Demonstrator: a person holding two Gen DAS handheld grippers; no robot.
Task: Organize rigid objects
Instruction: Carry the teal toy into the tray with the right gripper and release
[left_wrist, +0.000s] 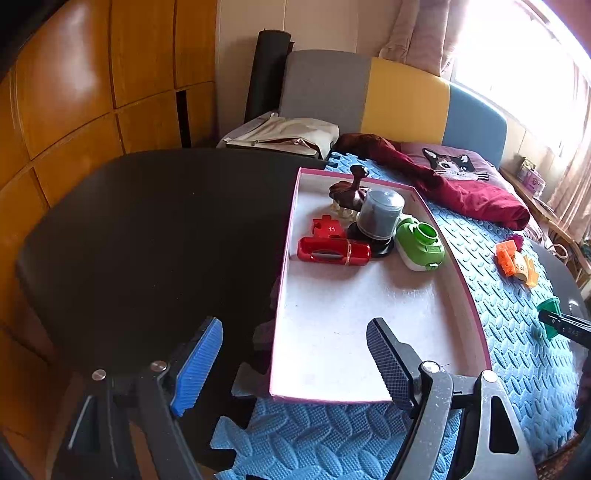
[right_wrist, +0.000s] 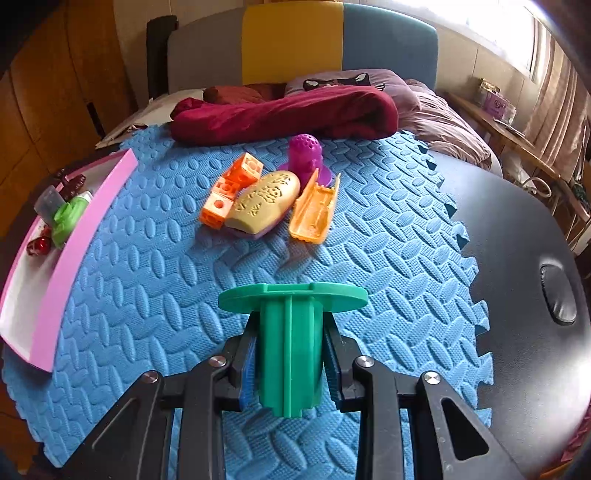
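My right gripper (right_wrist: 290, 363) is shut on a green plastic spool (right_wrist: 291, 332) with a flat round flange, held above the blue foam mat (right_wrist: 147, 295). Farther along the mat lie an orange block toy (right_wrist: 231, 188), a beige oval mould (right_wrist: 264, 203), an orange case (right_wrist: 314, 208) and a purple toy (right_wrist: 304, 155). The pink-rimmed white tray (left_wrist: 369, 314) holds a red flask (left_wrist: 332, 251), a green toy (left_wrist: 419, 243), a disc spindle case (left_wrist: 378, 214), a red puzzle piece (left_wrist: 327, 227) and a dark wooden figure (left_wrist: 349, 188). My left gripper (left_wrist: 295, 354) stands open over the tray's near left edge, holding nothing.
A dark red cloth (right_wrist: 284, 114) and a cat pillow (left_wrist: 450, 166) lie at the far end of the mat. The black table (left_wrist: 147, 240) extends left of the tray and also right of the mat. A sofa back (left_wrist: 388, 96) and wooden cabinets (left_wrist: 74, 92) stand behind.
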